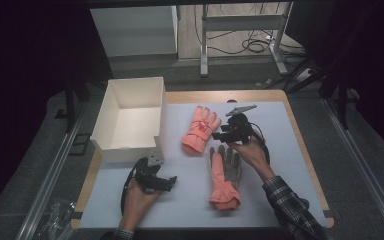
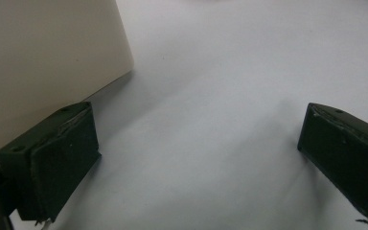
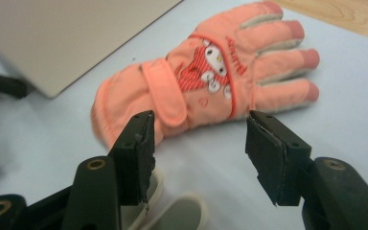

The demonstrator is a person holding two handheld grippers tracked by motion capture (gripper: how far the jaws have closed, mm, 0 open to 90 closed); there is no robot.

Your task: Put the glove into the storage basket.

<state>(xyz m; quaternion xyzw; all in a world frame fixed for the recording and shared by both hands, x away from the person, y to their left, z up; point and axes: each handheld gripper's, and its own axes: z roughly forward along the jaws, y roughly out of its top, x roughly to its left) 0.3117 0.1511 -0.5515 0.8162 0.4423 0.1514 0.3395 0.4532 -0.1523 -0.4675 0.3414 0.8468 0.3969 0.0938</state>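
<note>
An orange glove (image 1: 200, 130) with a cartoon patch lies back up in the middle of the pale mat; in the right gripper view this glove (image 3: 206, 81) is just beyond the jaws. My right gripper (image 1: 218, 134) (image 3: 199, 153) hovers beside it, open, with nothing between the pads. A second orange glove (image 1: 225, 176) lies palm up, grey side showing, nearer the person; its grey fingertips (image 3: 182, 213) show under the right jaws. My left gripper (image 1: 170, 182) (image 2: 196, 158) rests low over the mat by the box, open and empty.
A white open-topped box (image 1: 130, 117) stands at the mat's left rear; its wall (image 2: 43, 62) is close beside the left jaw. The mat (image 1: 290, 150) covers a wooden table. Table legs and cables lie on the floor beyond.
</note>
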